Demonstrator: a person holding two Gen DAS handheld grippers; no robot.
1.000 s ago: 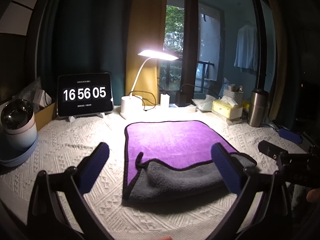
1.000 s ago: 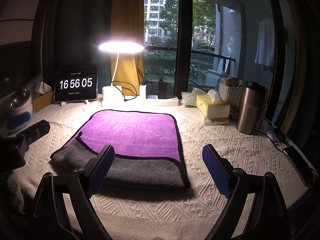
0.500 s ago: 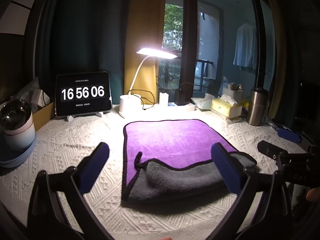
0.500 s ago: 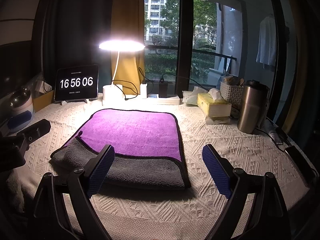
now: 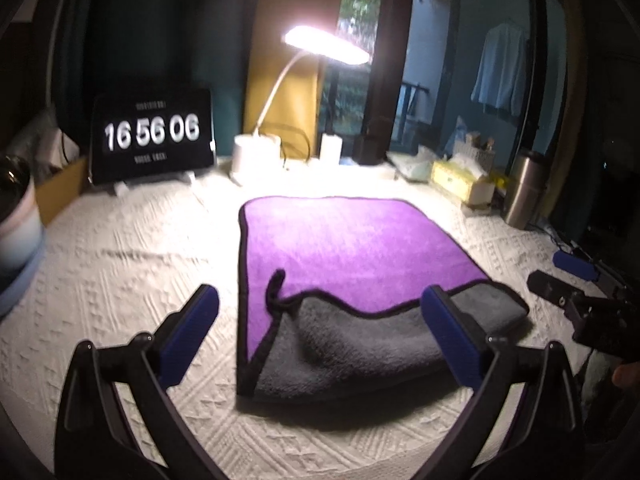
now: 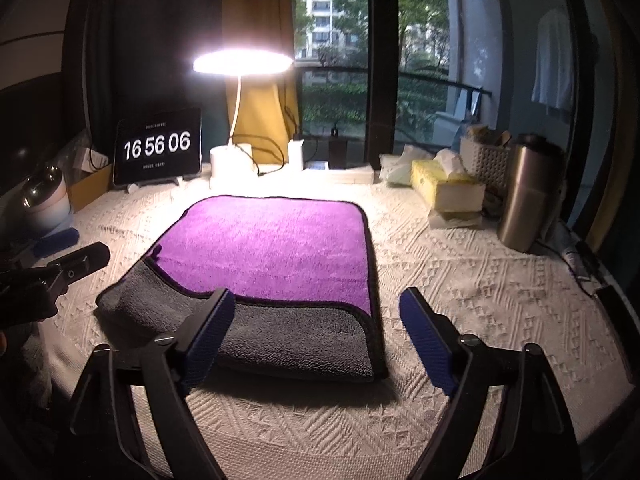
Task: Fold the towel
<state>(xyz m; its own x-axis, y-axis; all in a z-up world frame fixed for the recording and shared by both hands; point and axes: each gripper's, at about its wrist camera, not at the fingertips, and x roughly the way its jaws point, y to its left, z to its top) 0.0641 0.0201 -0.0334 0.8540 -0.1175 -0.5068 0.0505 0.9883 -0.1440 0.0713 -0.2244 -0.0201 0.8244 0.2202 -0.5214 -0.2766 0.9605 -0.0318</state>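
Note:
A purple towel (image 5: 352, 240) with a black hem lies flat on the white textured tablecloth (image 5: 120, 264). Its near edge is turned over, showing the grey underside (image 5: 360, 340). It also shows in the right wrist view (image 6: 272, 248), with the grey flap (image 6: 288, 332) at the front. My left gripper (image 5: 320, 332) is open and empty, hovering just before the towel's near edge. My right gripper (image 6: 316, 336) is open and empty, above the towel's near right corner. Each gripper shows at the other view's edge.
At the back stand a tablet clock (image 6: 157, 152), a lit desk lamp (image 6: 234, 160), a tissue box (image 6: 448, 192), a white basket (image 6: 484, 160) and a steel tumbler (image 6: 524, 196). A bowl-like device (image 5: 16, 216) sits far left.
The left wrist view has shifted and blurred slightly, and the towel looks a bit nearer. The right gripper has edged forward a little. The clock went from 16:56:05 to 16:56:06.

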